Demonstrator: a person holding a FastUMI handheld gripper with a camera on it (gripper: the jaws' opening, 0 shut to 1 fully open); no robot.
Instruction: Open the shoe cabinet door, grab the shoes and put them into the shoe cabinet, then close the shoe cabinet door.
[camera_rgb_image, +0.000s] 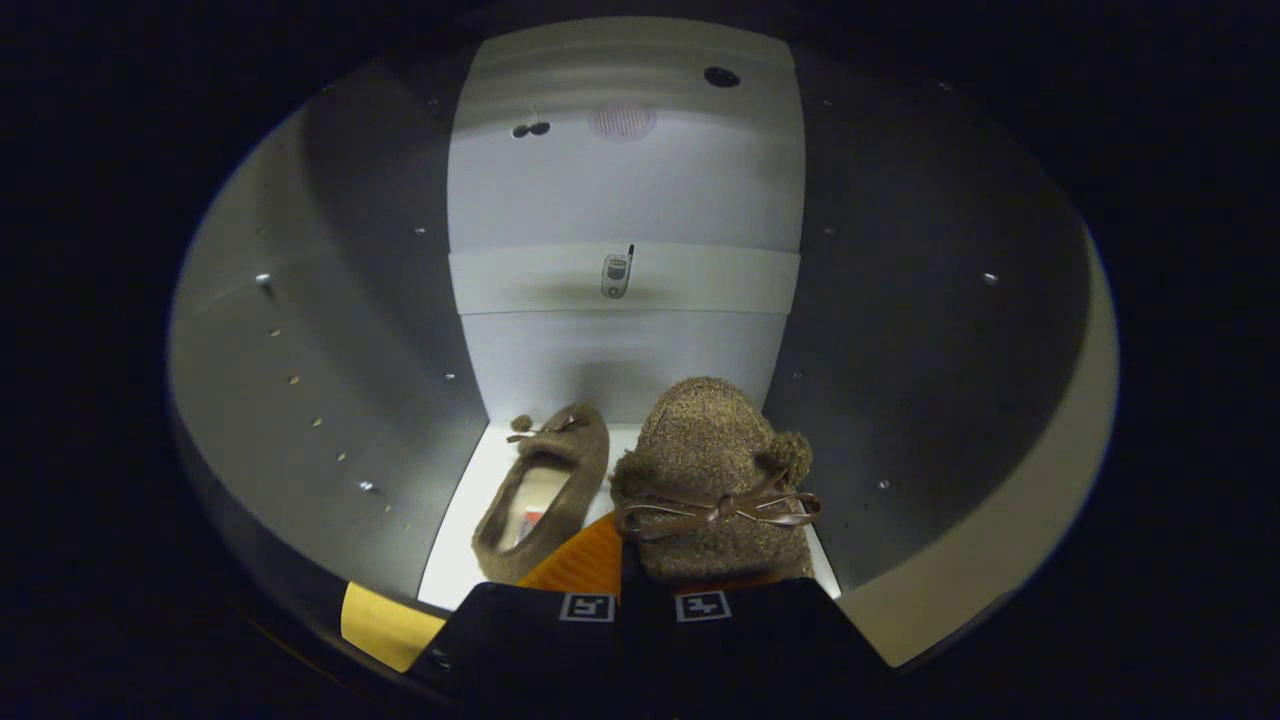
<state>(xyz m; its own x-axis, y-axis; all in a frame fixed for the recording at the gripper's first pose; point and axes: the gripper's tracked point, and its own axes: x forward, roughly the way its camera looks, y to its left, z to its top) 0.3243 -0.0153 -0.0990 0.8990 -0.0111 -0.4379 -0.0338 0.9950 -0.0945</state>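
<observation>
Gripper view: gripper (640, 590) reaches into cabinet (300, 330).
Jaws: clamped on right shoe (715, 470).
Cabinet floor: left shoe (545, 490) beside it.

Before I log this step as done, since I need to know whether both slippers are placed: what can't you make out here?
- Gripper view: the hand-held gripper fingers close together at the right slipper; the slipper hides the grip itself.
- The left slipper heel, cut off by the fingers.
- The cabinet floor under the right slipper, covered.
- A small object on the shelf, too small.
</observation>
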